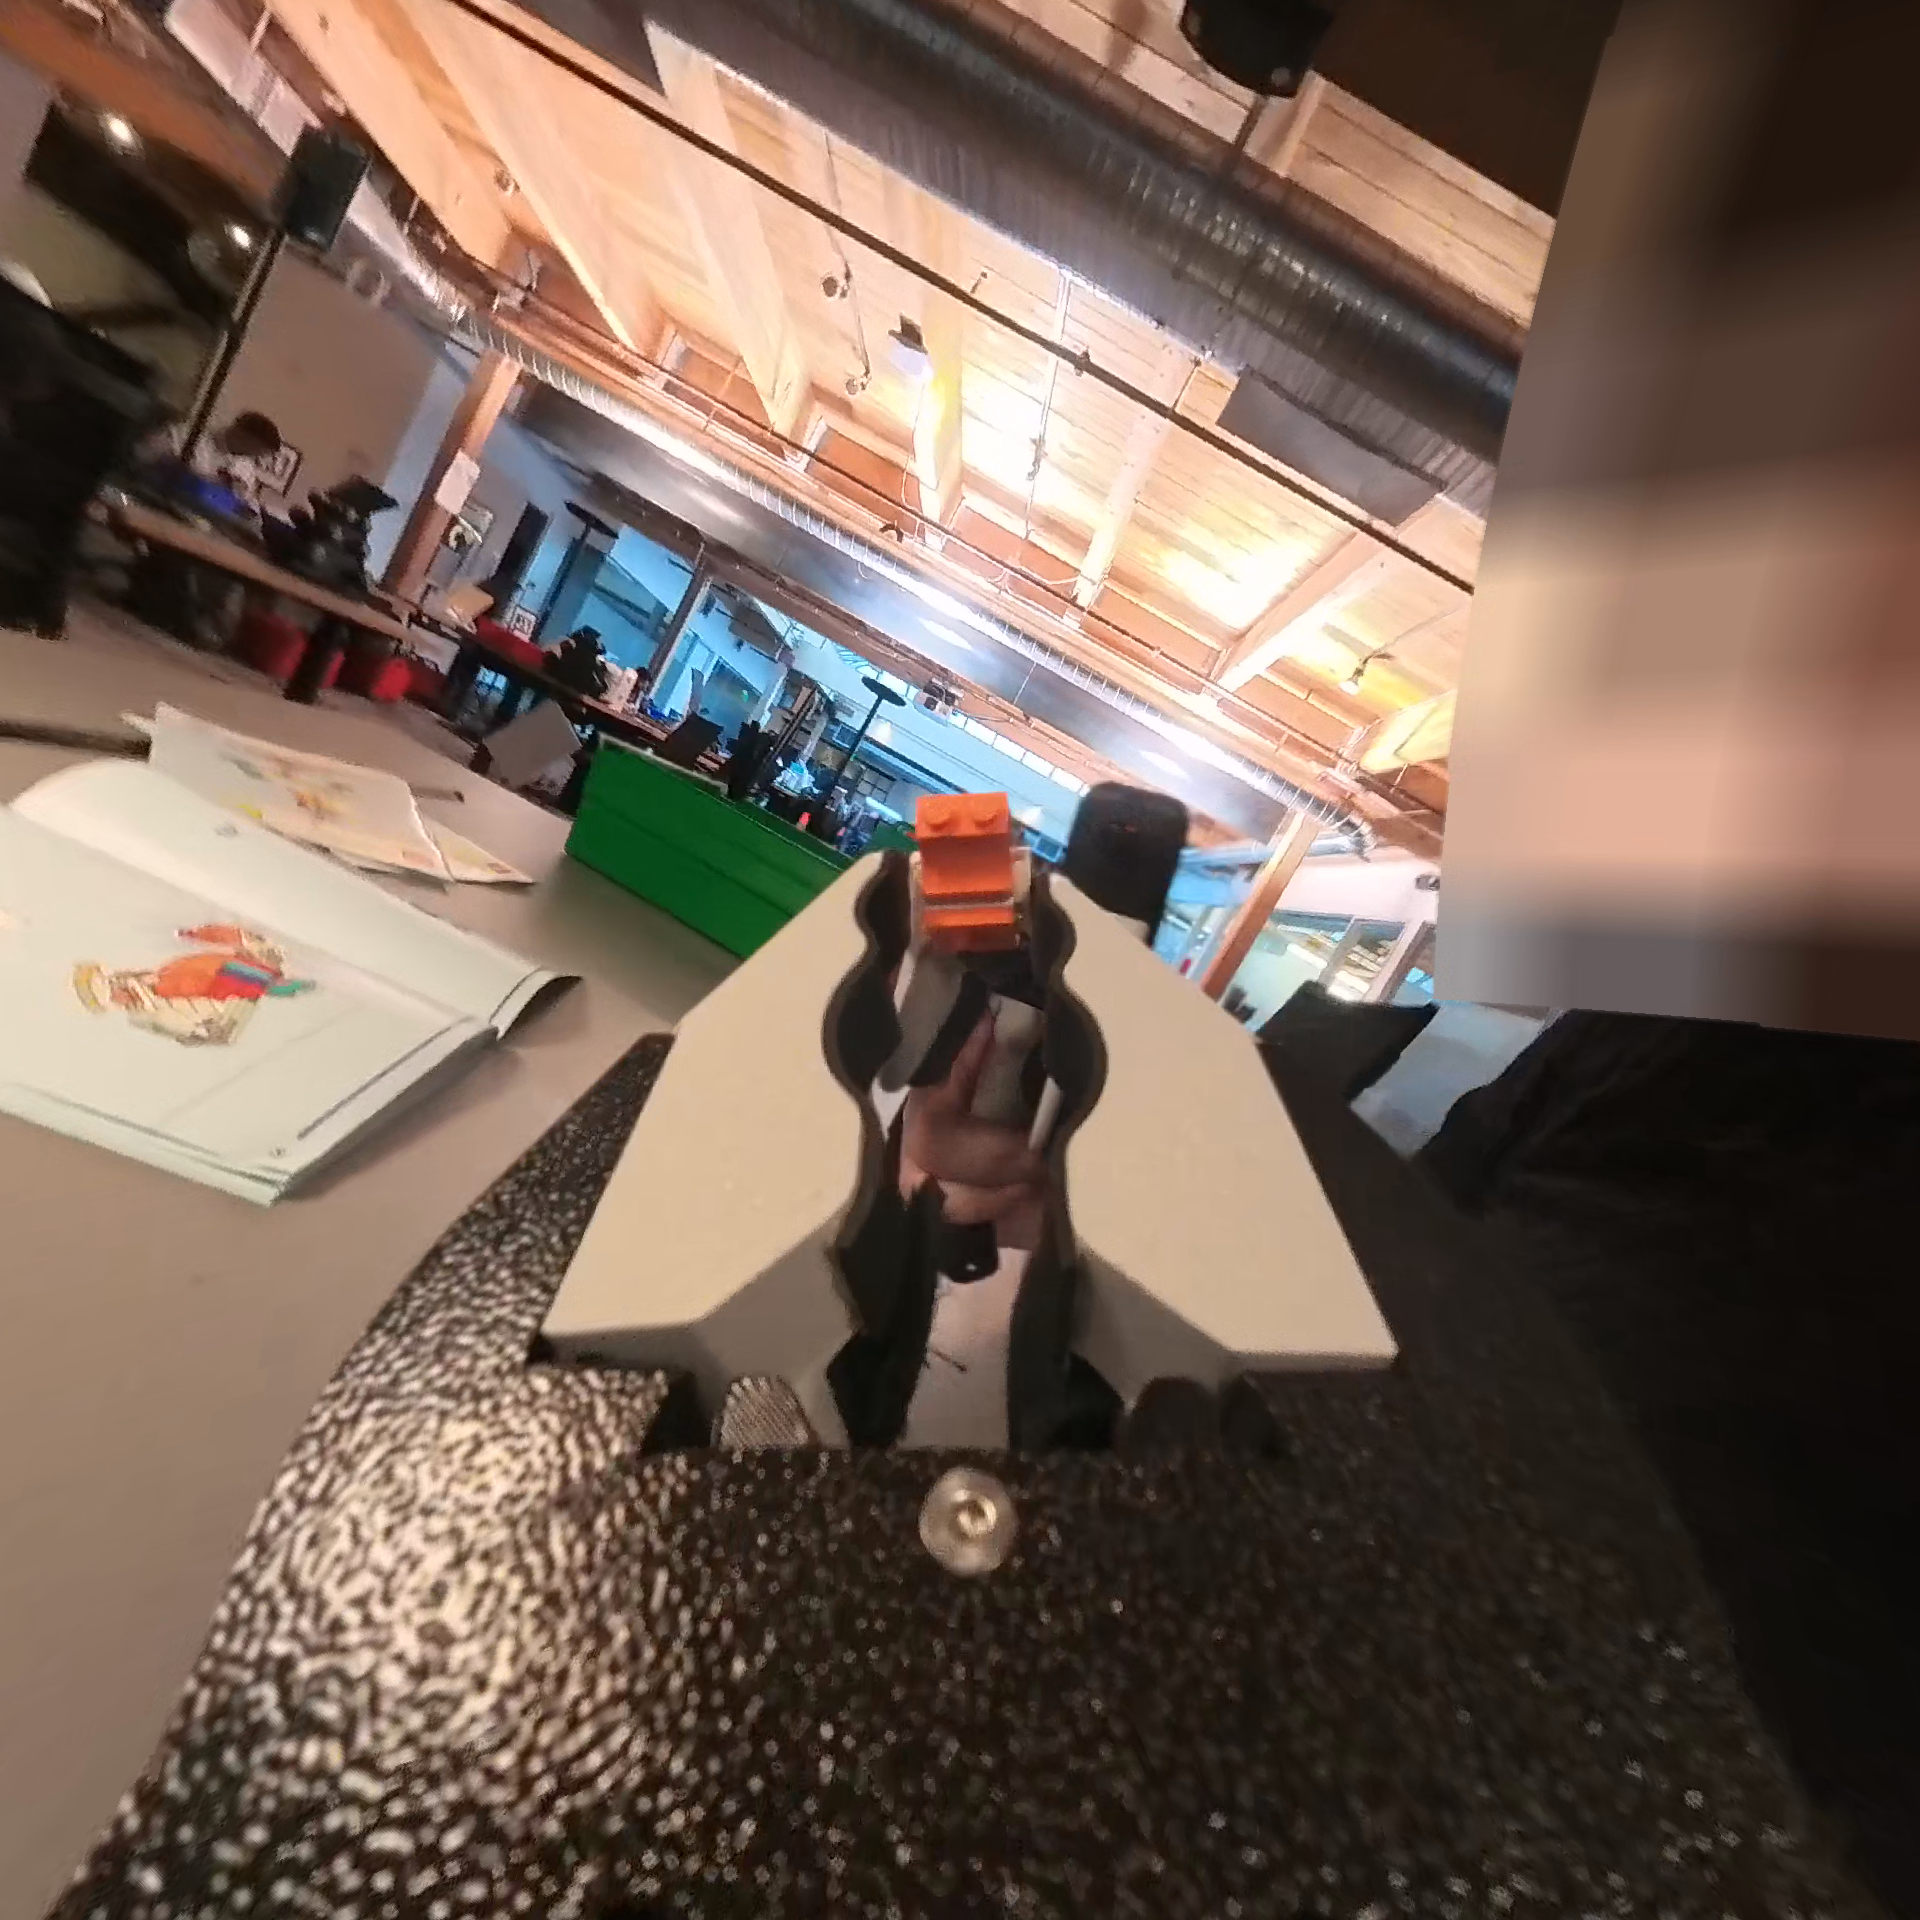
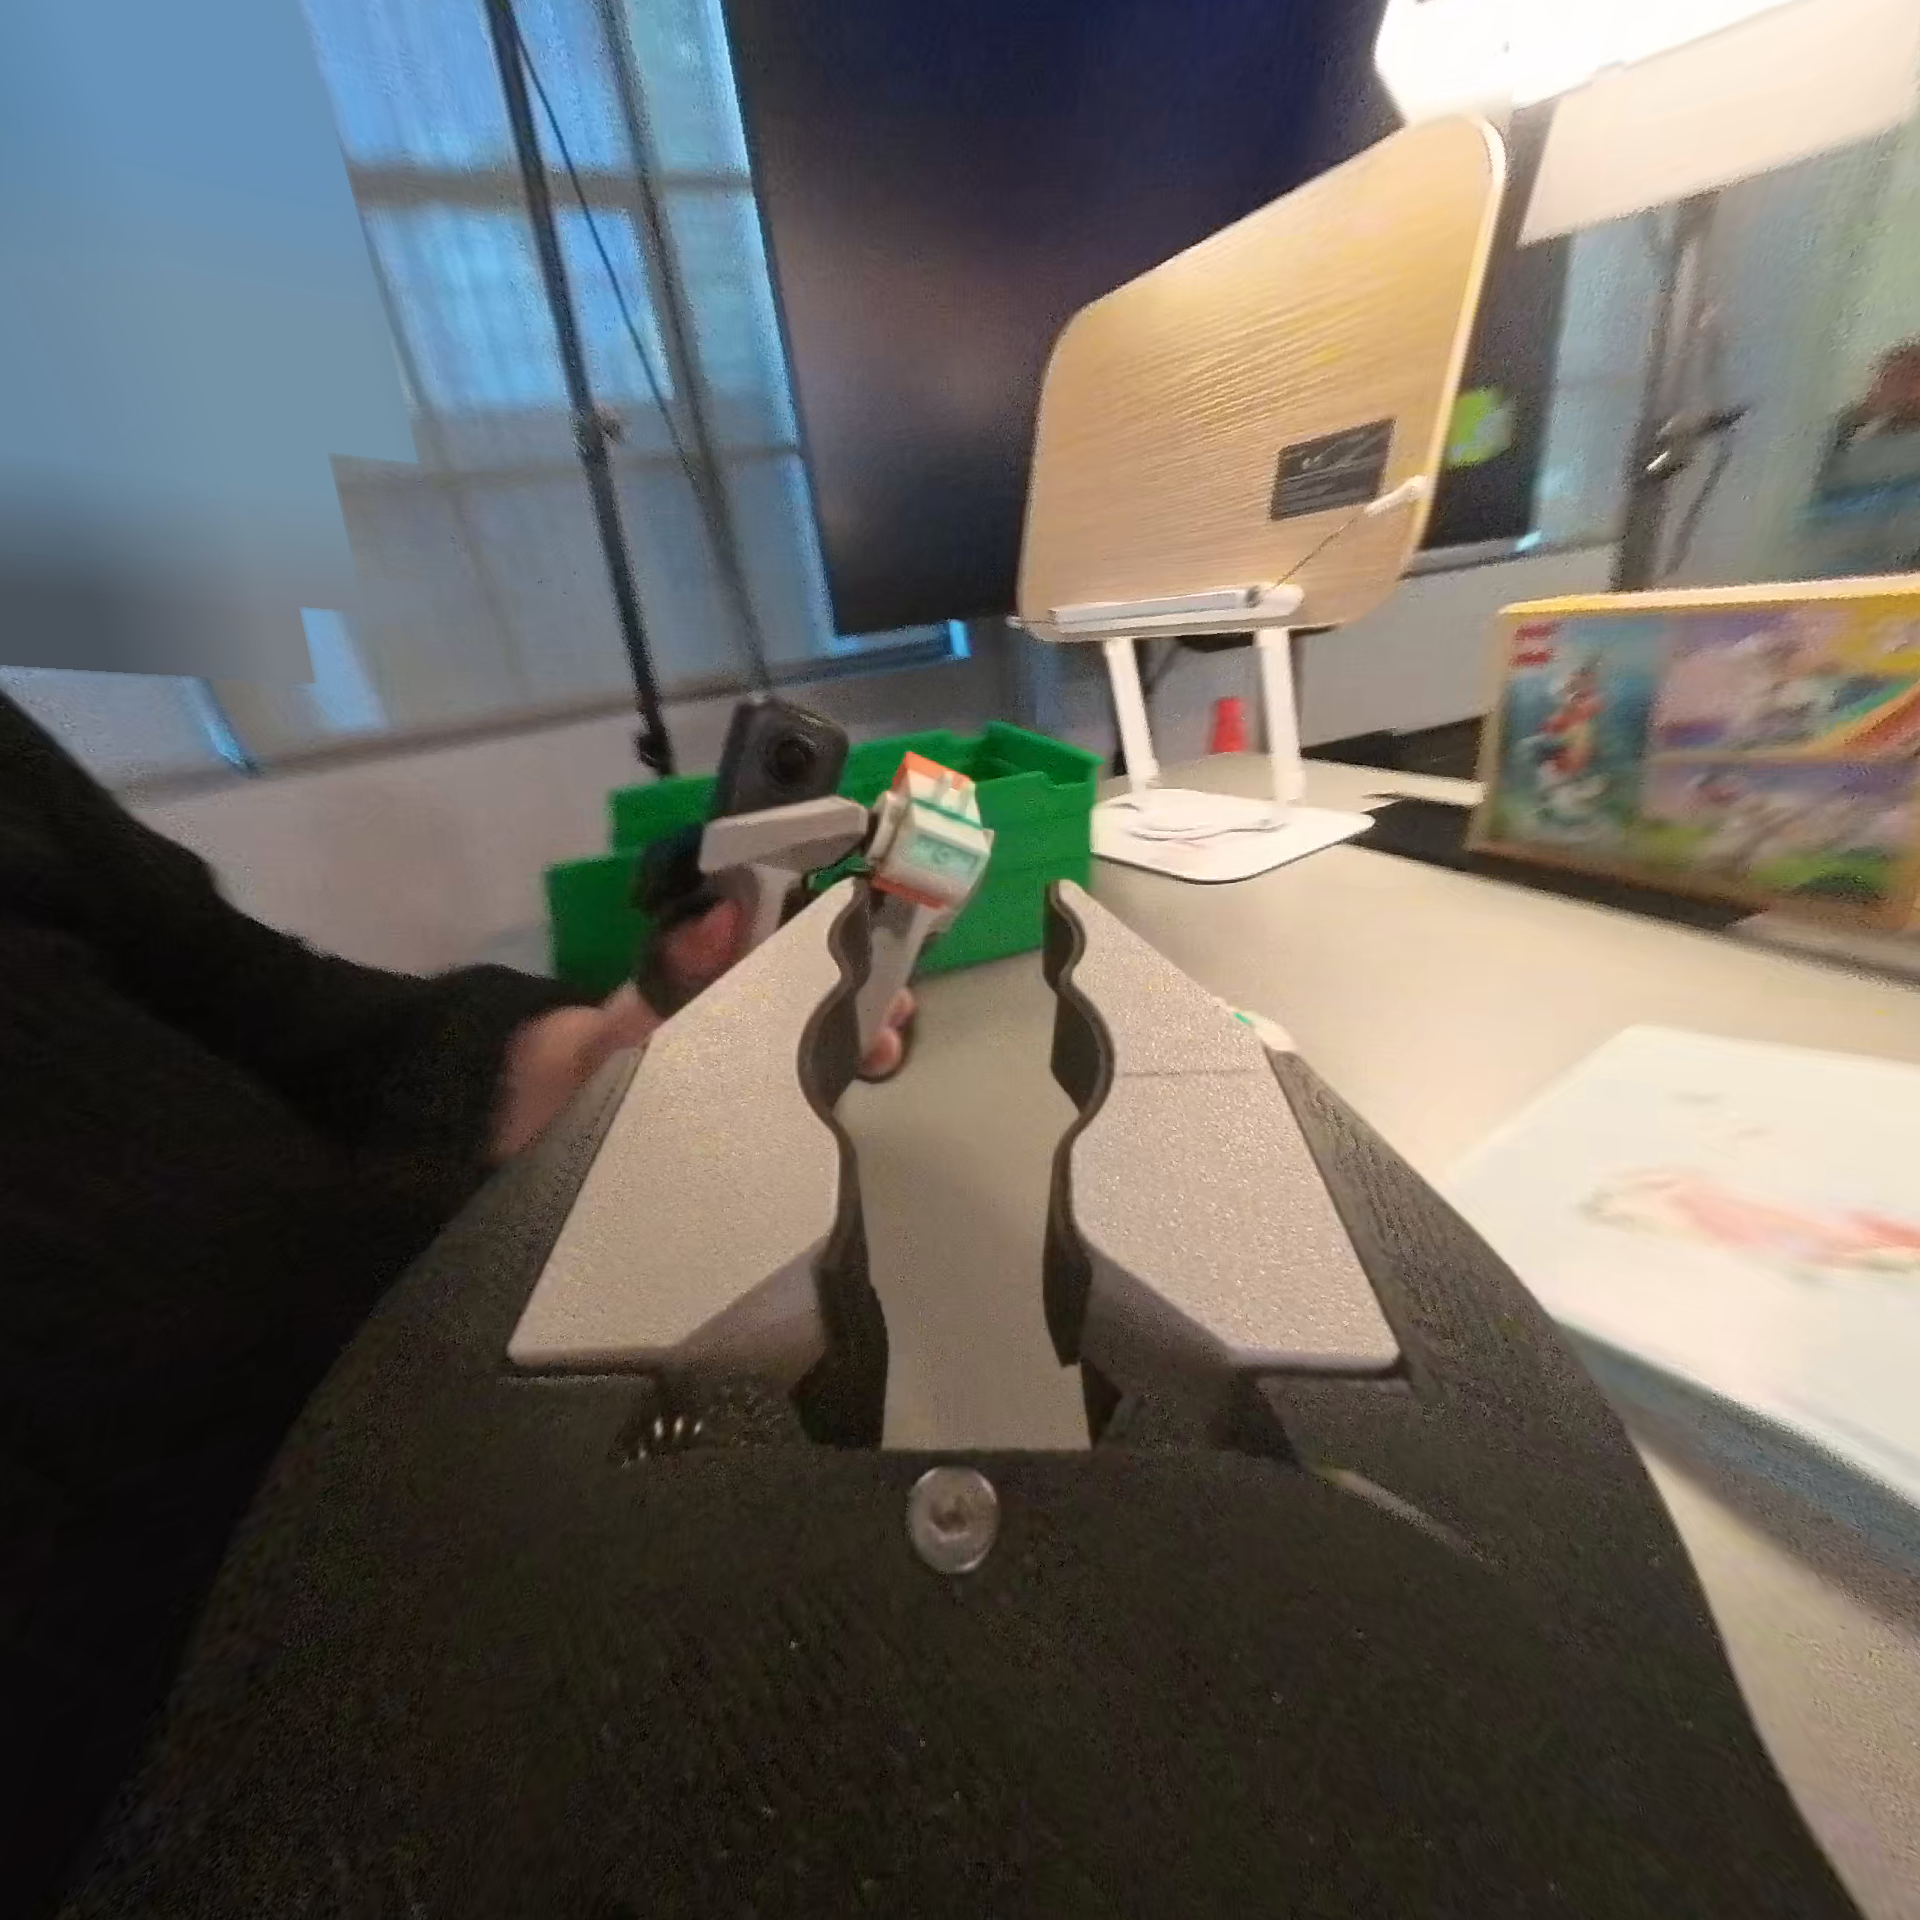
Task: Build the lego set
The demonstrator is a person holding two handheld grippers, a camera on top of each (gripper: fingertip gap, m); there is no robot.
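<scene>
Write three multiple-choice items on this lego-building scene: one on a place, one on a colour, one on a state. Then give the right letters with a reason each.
1. Where is the small lego assembly?
A. Clamped at the tips of the left tool
B. Lying in the green bin
C. Resting on the open instruction booklet

2. What colour is the stepped bin behind the tools?
A. Red
B. Green
C. Yellow

3. How does the right tool stand?
A. Shut on a brick
B. Shut on nothing
C. Open, with nothing in it

Key: 1 A, the orange and white lego assembly sits pinched at the tips of the left tool, held up off the table. 2 B, the bin is plain green in both views. 3 C, the right tool shows a wide gap between its fingers, with only bare table seen through it.
</scene>
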